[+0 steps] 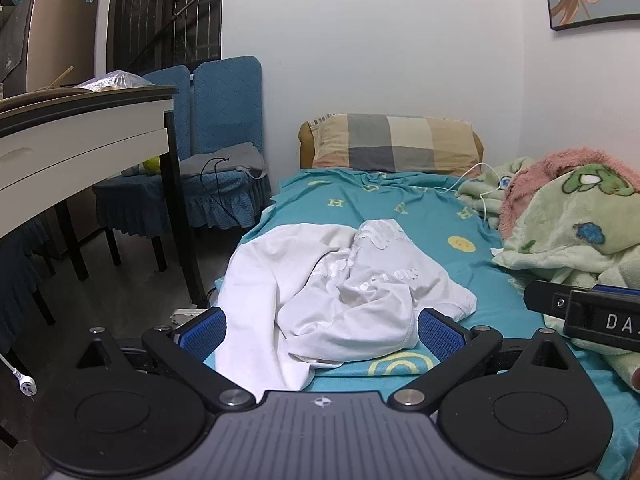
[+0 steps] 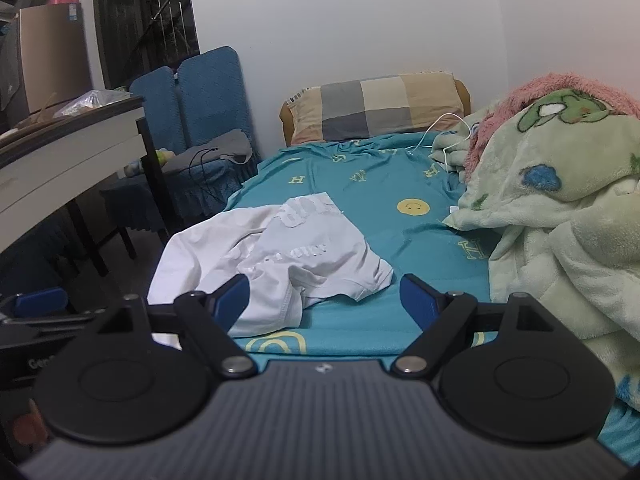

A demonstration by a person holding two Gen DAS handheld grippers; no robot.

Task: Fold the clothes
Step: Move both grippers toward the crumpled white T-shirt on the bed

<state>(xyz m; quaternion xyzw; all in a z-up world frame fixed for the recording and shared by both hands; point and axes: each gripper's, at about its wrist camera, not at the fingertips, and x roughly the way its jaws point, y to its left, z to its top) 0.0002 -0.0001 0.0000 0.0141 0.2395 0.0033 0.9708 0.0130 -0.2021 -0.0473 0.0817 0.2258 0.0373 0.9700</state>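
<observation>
Shirt [image 1: 340, 288] white, crumpled in heap on teal sheet [image 1: 400, 200] at near-left part of bed, one edge hanging over left side; long axis unclear. Left gripper [image 1: 320, 330] jaws wide apart, empty, heap dead ahead between them. Right gripper [image 2: 322, 300] also spread, empty, heap ahead and left. Left looks nearer; green blanket [image 2: 560, 240] bunched well right of shirt

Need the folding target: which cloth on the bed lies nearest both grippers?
The crumpled white shirt, just ahead of the open left gripper and right gripper. The green blanket is piled farther right.
</observation>
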